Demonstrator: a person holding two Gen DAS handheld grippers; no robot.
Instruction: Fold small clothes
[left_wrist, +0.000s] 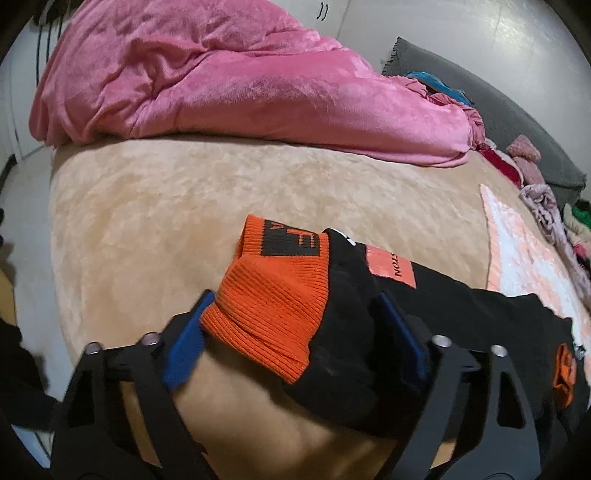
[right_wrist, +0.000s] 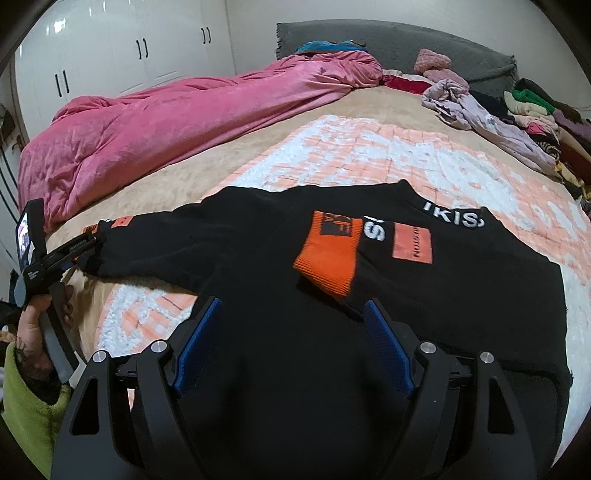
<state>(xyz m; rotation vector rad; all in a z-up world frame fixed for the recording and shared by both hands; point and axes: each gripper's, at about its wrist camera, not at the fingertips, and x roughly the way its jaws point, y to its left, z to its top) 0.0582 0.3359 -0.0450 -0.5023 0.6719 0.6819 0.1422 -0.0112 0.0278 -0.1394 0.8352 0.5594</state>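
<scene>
Between left fingers (left_wrist: 400, 332), orange cuff (left_wrist: 273, 314) overhangs blanket (left_wrist: 147, 221)

The left gripper (left_wrist: 295, 325) points downward with its jaws apart, one blue pad (left_wrist: 184, 350) at each side. The right gripper (right_wrist: 291, 343) also tilts down, jaws wide.

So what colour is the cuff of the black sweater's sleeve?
Orange cuff, ribbed, with a black logo block; clearest in the left wrist view.

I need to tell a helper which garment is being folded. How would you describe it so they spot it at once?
On the bed, find the peach-and-white quilt. The black sweatshirt lies spread on it. Unlike the crumpled clothes pile near the headboard, it has orange ribbed cuffs.
</scene>
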